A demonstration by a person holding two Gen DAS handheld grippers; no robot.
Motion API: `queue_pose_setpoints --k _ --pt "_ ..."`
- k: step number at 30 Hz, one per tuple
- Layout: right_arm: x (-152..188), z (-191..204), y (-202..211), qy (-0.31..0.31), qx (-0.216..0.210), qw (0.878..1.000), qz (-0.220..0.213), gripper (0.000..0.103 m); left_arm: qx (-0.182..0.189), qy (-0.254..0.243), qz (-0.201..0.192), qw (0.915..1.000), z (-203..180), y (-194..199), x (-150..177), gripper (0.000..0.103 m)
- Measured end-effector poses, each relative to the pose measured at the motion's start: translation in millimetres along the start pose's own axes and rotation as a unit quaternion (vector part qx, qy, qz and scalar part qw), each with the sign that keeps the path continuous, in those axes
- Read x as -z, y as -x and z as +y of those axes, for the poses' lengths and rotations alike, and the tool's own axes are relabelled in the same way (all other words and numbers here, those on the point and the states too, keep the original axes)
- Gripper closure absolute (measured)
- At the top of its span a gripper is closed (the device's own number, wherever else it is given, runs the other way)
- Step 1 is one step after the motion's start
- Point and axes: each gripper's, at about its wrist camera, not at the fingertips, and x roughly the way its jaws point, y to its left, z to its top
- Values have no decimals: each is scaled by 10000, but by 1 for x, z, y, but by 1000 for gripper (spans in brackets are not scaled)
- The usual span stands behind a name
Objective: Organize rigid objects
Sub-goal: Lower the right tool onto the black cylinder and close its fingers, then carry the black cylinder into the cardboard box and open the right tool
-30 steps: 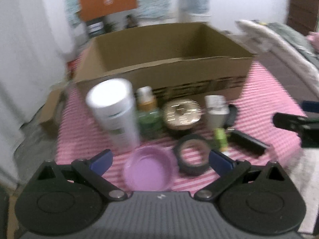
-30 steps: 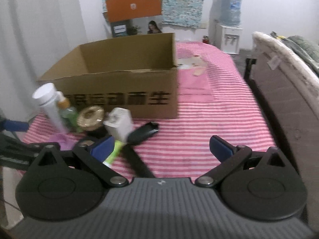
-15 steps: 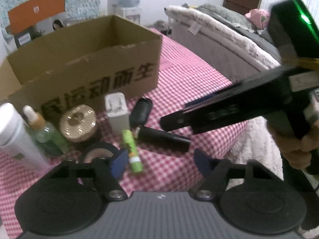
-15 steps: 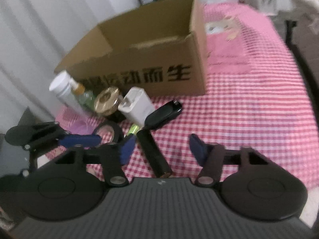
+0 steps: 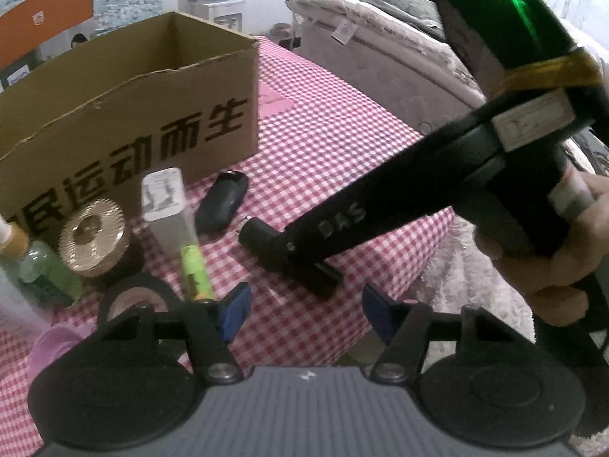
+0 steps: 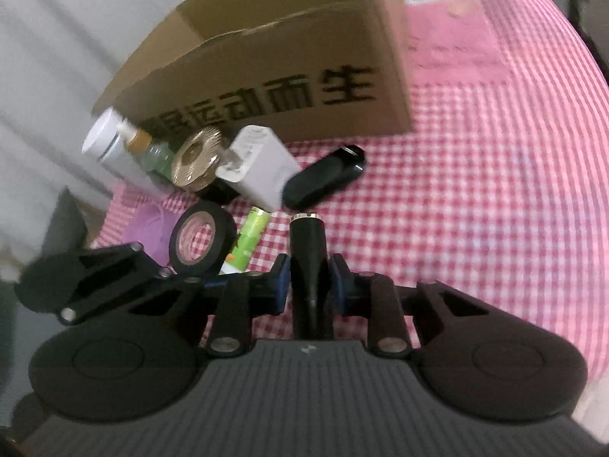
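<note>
A black cylinder [image 6: 307,243] lies on the pink checked cloth, and my right gripper [image 6: 309,283] is closing its jaws on it, the blue pads touching both its sides. In the left wrist view the right gripper [image 5: 274,255] reaches in from the right onto the same cylinder [image 5: 251,230]. My left gripper [image 5: 304,310] hovers over bare cloth near the front edge, half open and closing, with nothing between its jaws. Just left of it lie a green tube [image 5: 194,270] and a black tape roll [image 5: 133,297].
An open cardboard box [image 6: 304,49] stands behind the row of items: a white charger [image 6: 262,167], black key fob [image 6: 323,181], gold-lidded jar [image 6: 194,160], green dropper bottle [image 6: 152,152], white bottle [image 6: 106,141] and purple lid [image 5: 53,346]. A hand [image 5: 552,259] holds the right gripper.
The right gripper came down over the black cylinder and its jaws narrowed onto it. The left gripper swung right, away from the purple lid and tape roll, and its jaws narrowed to half width.
</note>
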Motion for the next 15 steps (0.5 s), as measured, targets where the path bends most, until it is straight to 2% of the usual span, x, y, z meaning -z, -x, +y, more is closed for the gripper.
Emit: queue_pose_setpoints --k 3,6,9,15 --pt "9 -19 7 -661 -226 9975 -76 82 68 -88 27 9999 -5 -6 -4 37" --pt "15 -30 9 -1075 -447 9931 -107 82 -29 -160 59 9999 -9 -13 -8 37" --pt "19 -35 11 -1193 -514 9914 -133 82 -119 -112 118 9998 -8 -18 -12 37" --pt "21 -37 17 -1206 -500 9914 -112 82 -150 14 142 9998 -4 -24 -16 44"
